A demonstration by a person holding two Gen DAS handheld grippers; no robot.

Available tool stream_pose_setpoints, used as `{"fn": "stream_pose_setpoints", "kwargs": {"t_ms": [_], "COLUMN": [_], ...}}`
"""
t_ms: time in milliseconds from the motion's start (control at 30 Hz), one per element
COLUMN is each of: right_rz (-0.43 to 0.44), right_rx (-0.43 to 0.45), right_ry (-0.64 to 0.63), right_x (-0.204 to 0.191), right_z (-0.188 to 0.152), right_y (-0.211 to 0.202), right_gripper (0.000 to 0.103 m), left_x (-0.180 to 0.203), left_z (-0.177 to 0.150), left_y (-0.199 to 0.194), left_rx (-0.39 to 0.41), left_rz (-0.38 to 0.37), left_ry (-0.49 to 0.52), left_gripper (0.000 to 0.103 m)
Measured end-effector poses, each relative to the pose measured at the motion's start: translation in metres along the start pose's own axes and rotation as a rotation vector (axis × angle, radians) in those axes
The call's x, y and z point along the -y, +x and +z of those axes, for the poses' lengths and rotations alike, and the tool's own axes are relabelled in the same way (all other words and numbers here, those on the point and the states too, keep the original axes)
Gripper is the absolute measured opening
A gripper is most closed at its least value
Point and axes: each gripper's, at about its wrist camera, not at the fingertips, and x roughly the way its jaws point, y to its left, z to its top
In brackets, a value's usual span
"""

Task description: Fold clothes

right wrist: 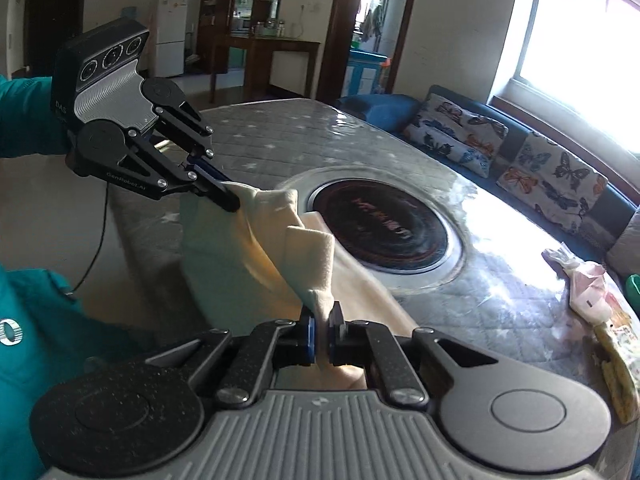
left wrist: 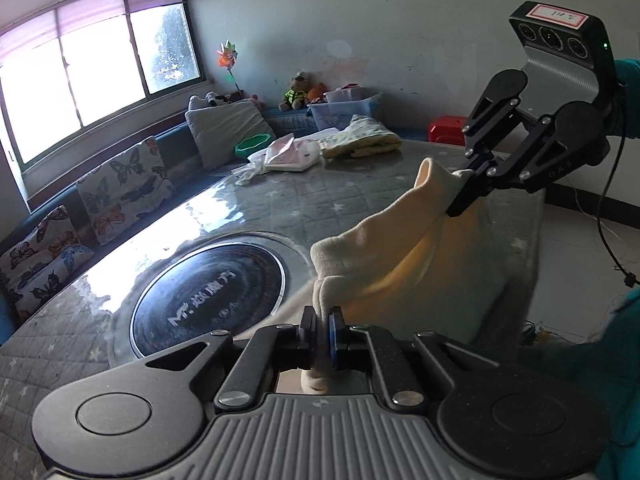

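I hold a cream garment in both shut tongs, left and right, above a quilted grey desk; "GenRobot.AI" marks the left tongs.

Both claws are pinching the same cream cloth, each handheld and each facing the other. The left claw is clamping a bunched corner between its blue-padded fingers, jaws nearly together. The right claw is reaching in from the upper right, tilting downward, its slim black fingers squeezing the opposite edge. In the right wrist view, the right claw is gripping a gathered fold while the left claw is angling down from the upper left. A teal sleeve is showing behind the left claw.
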Motion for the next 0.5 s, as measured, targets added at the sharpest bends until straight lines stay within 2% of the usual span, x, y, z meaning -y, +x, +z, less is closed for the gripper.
{"fn": "stream_pose_setpoints", "kwargs": {"t_ms": [200,367,500], "right_rz": [-0.025,-0.038,-0.075], "right_rx": [-0.018,-0.058,-0.090], "right_ry": [0.061,0.166,0.258], "right_x": [0.043,0.073,0.087], "right_z": [0.010,-0.005,-0.020], "right_y": [0.040,0.085,0.114], "right_gripper": [0.005,0.005,0.015], "left_x": [-0.033,-0.050,-0.052], "left_z": [0.002,-0.012,-0.020], "left_y": [0.054,0.092,0.103], "left_rx": [-0.026,-0.060,-0.086], "left_rz": [0.013,0.028,0.053], "left_ry": [-0.061,-0.136,-0.147], "left_gripper": [0.007,0.007,0.011]}}
